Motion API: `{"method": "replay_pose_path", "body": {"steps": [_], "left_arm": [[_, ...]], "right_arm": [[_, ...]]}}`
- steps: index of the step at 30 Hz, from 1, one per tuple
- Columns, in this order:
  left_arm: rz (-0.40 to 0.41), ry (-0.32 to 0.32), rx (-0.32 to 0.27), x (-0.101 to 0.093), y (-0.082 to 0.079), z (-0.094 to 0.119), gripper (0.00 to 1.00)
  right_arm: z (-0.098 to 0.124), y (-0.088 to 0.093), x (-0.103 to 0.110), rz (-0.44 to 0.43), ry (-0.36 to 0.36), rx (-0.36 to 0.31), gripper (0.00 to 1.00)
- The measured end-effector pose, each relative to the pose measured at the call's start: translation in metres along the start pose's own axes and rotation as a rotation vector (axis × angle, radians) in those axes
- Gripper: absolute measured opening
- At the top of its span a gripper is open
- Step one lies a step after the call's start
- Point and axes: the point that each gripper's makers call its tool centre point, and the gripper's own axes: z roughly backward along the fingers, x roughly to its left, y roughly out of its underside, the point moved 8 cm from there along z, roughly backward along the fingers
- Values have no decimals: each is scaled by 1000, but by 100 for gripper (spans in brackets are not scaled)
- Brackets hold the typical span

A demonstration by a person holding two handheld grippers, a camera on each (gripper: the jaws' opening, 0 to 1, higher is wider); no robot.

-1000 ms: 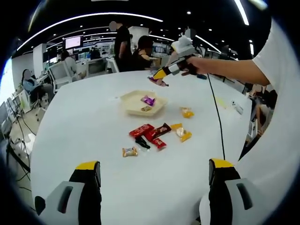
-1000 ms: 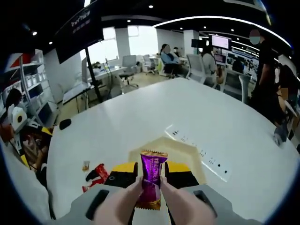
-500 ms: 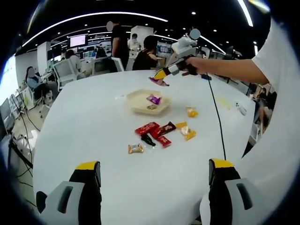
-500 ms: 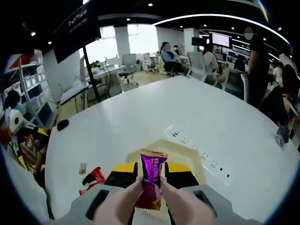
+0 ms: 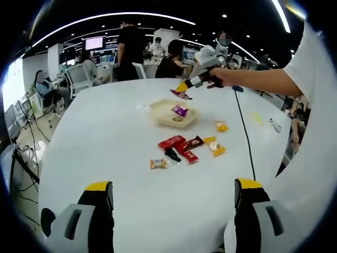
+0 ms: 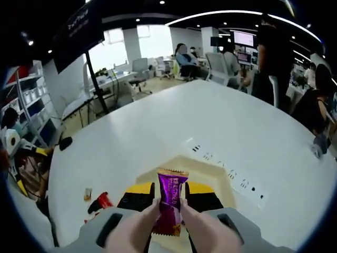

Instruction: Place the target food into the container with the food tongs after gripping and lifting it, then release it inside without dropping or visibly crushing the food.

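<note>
Now our right gripper (image 6: 169, 204) squeezes the skin-coloured food tongs (image 6: 138, 227), pinched shut on a shiny purple candy wrapper (image 6: 170, 200). We hold it high, at twelve o'clock over the pale shallow tray (image 5: 174, 113), so it can drop inside softly. Our left gripper (image 5: 174, 203) waits with jaws wide apart.

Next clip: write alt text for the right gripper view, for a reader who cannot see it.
The right gripper is shut on a purple candy wrapper, holding it upright above a shallow beige tray on a large white table. Red-wrapped snacks lie on the table to the left, with an open office behind.
</note>
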Motion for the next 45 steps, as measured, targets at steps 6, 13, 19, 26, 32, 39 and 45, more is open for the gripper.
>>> {"method": "replay_pose_path", "body": {"steps": [6, 13, 19, 26, 32, 39, 45], "left_arm": [[15, -14, 3, 3, 1, 0, 96], [27, -25, 10, 5, 2, 1, 96], [41, -43, 15, 8, 6, 5, 96], [53, -57, 11, 9, 7, 7, 96], [51, -59, 13, 7, 7, 7, 96], [49, -66, 12, 8, 7, 10, 96], [49, -70, 13, 8, 8, 10, 96]], "right_arm": [[-8, 1, -6, -25, 8, -1, 22], [-18, 2, -8, -38, 12, 7, 22], [-27, 2, -9, -55, 12, 14, 22], [-31, 0, -7, -58, 13, 17, 22], [-32, 2, -7, -53, 15, 27, 22], [-33, 3, -7, -59, 18, 30, 22], [-34, 0, -6, -58, 19, 22, 22]]}}
